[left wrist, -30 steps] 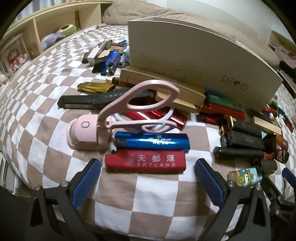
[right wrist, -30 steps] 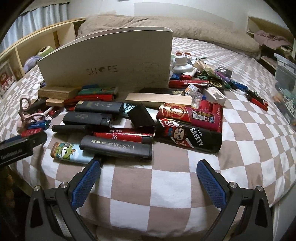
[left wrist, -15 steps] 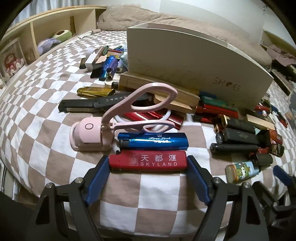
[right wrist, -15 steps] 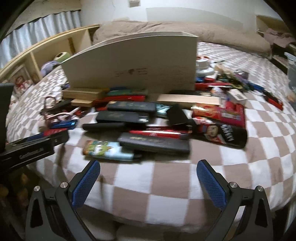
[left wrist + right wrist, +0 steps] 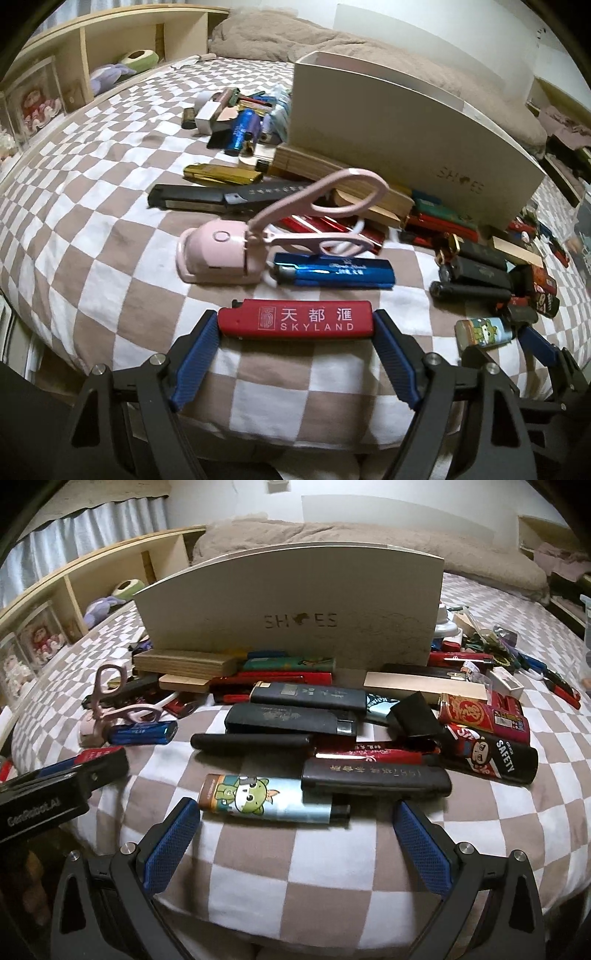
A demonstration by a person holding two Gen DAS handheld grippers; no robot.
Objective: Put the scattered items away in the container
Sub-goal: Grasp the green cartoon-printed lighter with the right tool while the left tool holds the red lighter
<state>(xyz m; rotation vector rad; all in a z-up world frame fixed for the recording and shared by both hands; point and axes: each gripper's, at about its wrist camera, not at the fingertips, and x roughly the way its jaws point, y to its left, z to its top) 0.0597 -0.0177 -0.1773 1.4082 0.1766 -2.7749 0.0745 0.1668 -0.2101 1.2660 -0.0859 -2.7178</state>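
Red lighter pinched, cartoon lighter waiting

My left gripper (image 5: 295,328) pinches the glossy red lighter (image 5: 295,319) endwise — ribbed blue fingers (image 5: 195,354); my right gripper (image 5: 295,834) gapes before the cartoon-printed lighter (image 5: 266,799) on checkered bedding (image 5: 332,864).

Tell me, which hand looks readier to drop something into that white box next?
The left. Its fingers are closed on the red lighter, ready to carry to the white box. The right gripper is open and empty, short of the cartoon lighter.
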